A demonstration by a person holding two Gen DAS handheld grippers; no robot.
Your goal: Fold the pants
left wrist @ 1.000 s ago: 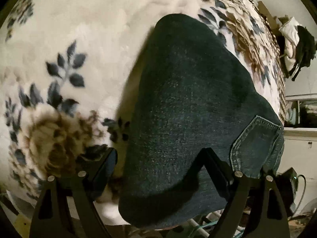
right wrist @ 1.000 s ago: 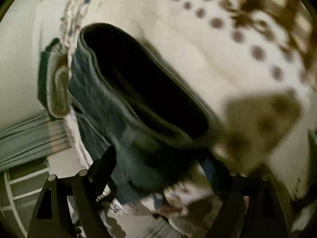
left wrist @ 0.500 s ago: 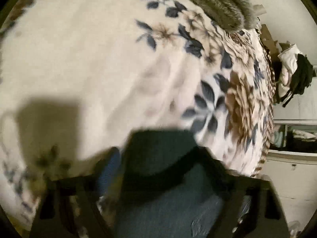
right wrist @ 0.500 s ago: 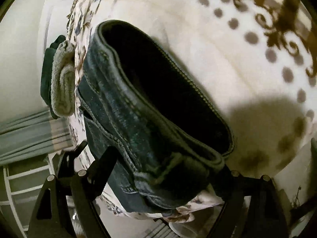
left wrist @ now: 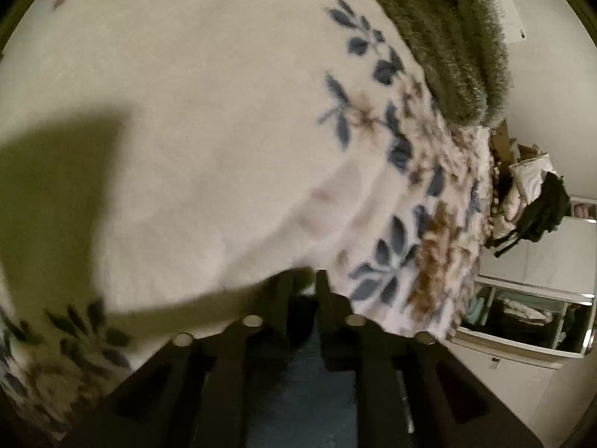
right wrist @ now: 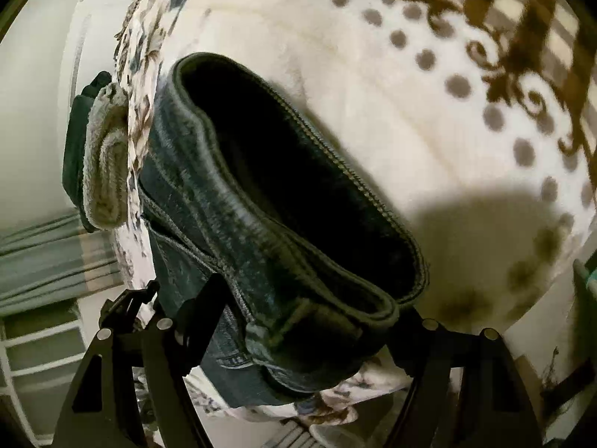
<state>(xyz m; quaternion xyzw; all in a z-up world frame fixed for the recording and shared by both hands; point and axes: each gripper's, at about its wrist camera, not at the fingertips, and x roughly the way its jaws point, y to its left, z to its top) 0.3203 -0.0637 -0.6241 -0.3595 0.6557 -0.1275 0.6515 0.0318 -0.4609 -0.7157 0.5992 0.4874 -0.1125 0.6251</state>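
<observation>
Left wrist view: we find the left gripper [left wrist: 303, 298] at the bottom centre of the frame, its jaws drawn close after just closing in. Dark blue denim of the jeans [left wrist: 309, 384] lies between the finger bases, low in the frame; blur keeps us from telling whether the tips pinch it. Beyond the tips spreads a cream floral blanket [left wrist: 209, 119], with a grey-green knitted throw [left wrist: 440, 33] at the upper right. A heap of clothes [left wrist: 533, 198] sits at the right edge above a white cabinet [left wrist: 530, 298].

Right wrist view: we note the right gripper [right wrist: 298, 321] low in the frame, its jaws standing wide after easing in slightly. The folded jeans [right wrist: 268, 209] fill the centre, the waistband lying between the fingers; we cannot confirm that the pads press on it. The jeans rest on the blanket [right wrist: 391, 119], cream with brown dots here. A knitted throw [right wrist: 104, 164] hangs at the left edge.
</observation>
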